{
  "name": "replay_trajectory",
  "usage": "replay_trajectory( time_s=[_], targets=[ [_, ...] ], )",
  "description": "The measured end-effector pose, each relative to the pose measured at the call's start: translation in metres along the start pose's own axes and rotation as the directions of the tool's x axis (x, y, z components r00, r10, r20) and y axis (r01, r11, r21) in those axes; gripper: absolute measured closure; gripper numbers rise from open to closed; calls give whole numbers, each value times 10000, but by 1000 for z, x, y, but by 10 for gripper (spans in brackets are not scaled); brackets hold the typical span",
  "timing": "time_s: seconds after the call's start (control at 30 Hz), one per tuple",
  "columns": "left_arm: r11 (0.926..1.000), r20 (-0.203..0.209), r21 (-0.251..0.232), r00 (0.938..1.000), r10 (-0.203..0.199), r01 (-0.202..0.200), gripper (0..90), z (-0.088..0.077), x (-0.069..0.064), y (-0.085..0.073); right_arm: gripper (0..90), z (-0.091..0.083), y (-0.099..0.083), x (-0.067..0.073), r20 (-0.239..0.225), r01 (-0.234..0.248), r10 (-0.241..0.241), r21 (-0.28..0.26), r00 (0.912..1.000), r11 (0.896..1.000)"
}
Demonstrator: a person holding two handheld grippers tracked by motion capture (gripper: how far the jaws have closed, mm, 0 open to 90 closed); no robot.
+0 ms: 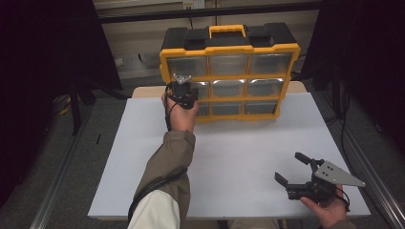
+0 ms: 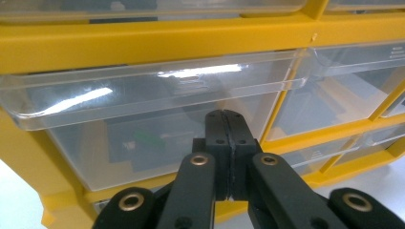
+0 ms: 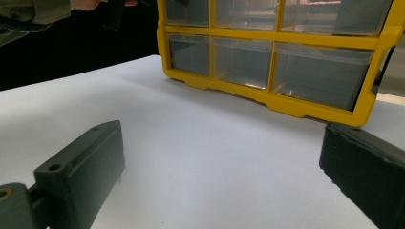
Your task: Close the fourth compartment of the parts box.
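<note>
The left gripper (image 2: 228,125), fingers clenched empty, is held at the clear plastic middle-left drawer (image 2: 157,119) of the yellow organiser case (image 1: 229,71); opening it likely calls for hooking the drawer's lip. The right gripper (image 1: 293,168) rests released over the white tabletop (image 1: 229,157).

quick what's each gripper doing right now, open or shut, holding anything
left gripper: shut, jaws pressed together with nothing between them, at a clear drawer of the yellow organizer.
right gripper: open, holding nothing, over the white table.

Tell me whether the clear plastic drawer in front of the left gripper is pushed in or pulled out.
Pulled out slightly: the clear plastic drawer has its rim jutting forward past the yellow organizer frame.
</note>
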State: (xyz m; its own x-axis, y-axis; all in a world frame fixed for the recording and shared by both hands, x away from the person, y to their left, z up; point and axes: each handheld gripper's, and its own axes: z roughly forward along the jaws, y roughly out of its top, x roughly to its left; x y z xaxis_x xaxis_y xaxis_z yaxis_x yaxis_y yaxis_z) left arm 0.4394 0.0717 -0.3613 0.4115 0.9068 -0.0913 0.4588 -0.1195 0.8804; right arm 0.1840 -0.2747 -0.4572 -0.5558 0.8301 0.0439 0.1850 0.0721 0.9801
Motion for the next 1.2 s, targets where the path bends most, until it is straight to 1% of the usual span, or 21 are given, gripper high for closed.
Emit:
replay_trajectory(
  time_s=[0.17, 0.27, 0.3, 0.4, 0.43, 0.57, 0.63, 0.7, 0.87, 0.9, 0.93, 1.03, 1.07, 1.1, 1.13, 1.17, 1.2],
  targets=[
    [10000, -32, -76, 10000, -49, 49, 899, 2, 0, 0, 15, 0, 0, 0, 15, -79, 79, -45, 10000, 10000],
    [10000, -44, -43, 10000, 7, -7, 898, 2, 0, 1, 15, 0, 0, 0, 45, -101, 102, -59, 9999, 9999],
    [9999, -32, -118, 10000, -89, 89, 895, 3, 0, 1, 15, 0, 0, 0, 46, -102, 103, -58, 9999, 9999],
    [9998, -14, -183, 10000, -87, 87, 888, 3, 0, 0, 15, 0, 0, 0, 44, -119, 119, -69, 9999, 9999],
    [9999, -18, -154, 10000, -60, 60, 886, 3, 0, 0, 15, 0, 0, 0, 48, -103, 104, -62, 9999, 9999],
    [9995, 23, -277, 9999, -163, 163, 867, 3, -1, -1, 15, 0, 0, 0, 16, -14, 14, -39, 10000, 10000],
    [9998, 6, -196, 10000, -79, 79, 852, 2, 0, -1, 15, 0, 0, 0, 14, -6, 6, -39, 10000, 10000],
    [9997, 14, -198, 9999, -143, 144, 848, 0, 1, -2, 15, 0, 0, 0, 35, -6, 6, -21, 10000, 10000],
    [9997, 11, -202, 10000, -98, 98, 831, -4, 4, -7, 15, 0, 0, 0, 14, 16, -16, -11, 10000, 10000],
    [9997, 93, -217, 9999, -81, 83, 828, -5, 5, -8, 15, 0, 0, 0, 16, 31, -31, -12, 10000, 10000],
    [9997, 58, -203, 9999, -118, 119, 823, -6, 6, -9, 15, 0, 0, 0, 27, 25, -25, -8, 10000, 10000],
    [9994, 66, -286, 9998, -194, 196, 790, -9, 7, -11, 15, 1, -1, 0, -22, 48, -48, -37, 10000, 10000],
    [9997, 68, -241, 9999, -102, 104, 788, -11, 8, -12, 15, 1, 0, 0, -3, 58, -58, -3, 10000, 10000],
    [9995, 82, -285, 9998, -158, 161, 778, -12, 8, -13, 15, 1, 0, 0, -10, 62, -62, -3, 10000, 10000],
    [9994, 140, -322, 9998, -142, 147, 761, -13, 8, -14, 15, 1, -1, 0, -13, 59, -59, -13, 10000, 10000],
    [9996, 84, -285, 9999, -60, 62, 750, -14, 8, -15, 15, 1, -1, 1, -7, 38, -38, -19, 10000, 10000],
    [9995, 112, -302, 9999, -53, 56, 742, -16, 9, -16, 15, 1, -1, 1, -8, 35, -35, -9, 10000, 10000]
  ],
)
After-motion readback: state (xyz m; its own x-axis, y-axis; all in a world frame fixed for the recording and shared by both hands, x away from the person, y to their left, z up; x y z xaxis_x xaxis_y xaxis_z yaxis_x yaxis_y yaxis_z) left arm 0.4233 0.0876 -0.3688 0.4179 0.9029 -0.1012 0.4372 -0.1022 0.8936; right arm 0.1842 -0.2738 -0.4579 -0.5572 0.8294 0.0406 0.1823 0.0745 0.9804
